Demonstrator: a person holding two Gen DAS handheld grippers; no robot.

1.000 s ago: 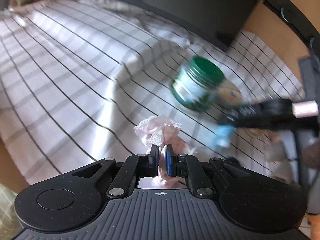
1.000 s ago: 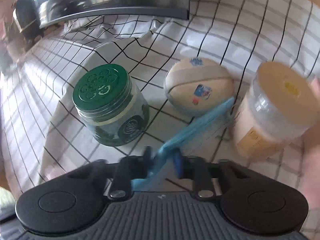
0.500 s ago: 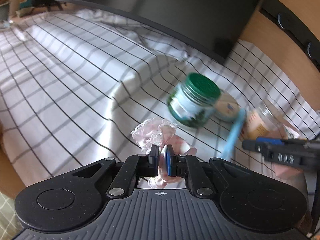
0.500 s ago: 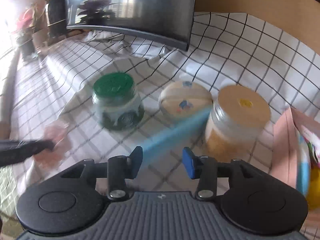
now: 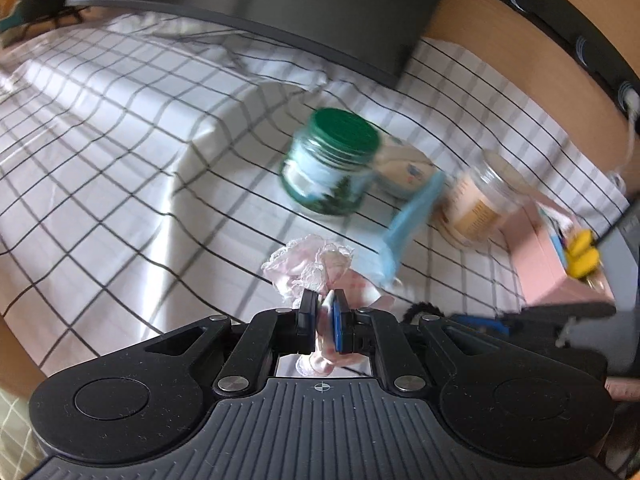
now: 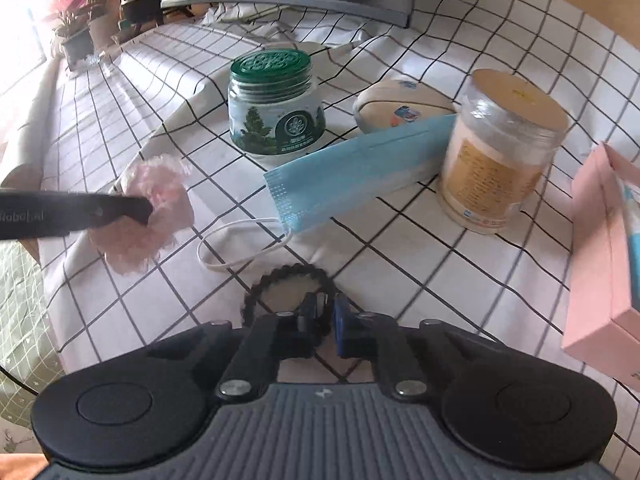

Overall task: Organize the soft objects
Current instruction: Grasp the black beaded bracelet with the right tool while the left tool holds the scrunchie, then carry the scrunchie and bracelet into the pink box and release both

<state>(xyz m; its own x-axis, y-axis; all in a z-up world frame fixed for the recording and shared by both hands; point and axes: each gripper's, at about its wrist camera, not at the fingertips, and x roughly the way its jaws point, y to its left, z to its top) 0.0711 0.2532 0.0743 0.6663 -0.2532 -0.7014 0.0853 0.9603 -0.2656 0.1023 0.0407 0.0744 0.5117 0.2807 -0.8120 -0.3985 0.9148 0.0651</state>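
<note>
Mask [image 6: 356, 172] now dropped between jars; right gripper [image 6: 326, 314] pressed together on black scrunchie [image 6: 256, 292], near edge. Left gripper [image 5: 325, 316] pinching pink cloth [image 5: 308, 266]. Next judged: scrunchie lifted, grouped.

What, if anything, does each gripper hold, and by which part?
The left gripper holds the pink lacy cloth, jaws pinched on its bunched lower part. The right gripper is shut on the near rim of the black scrunchie.
</note>
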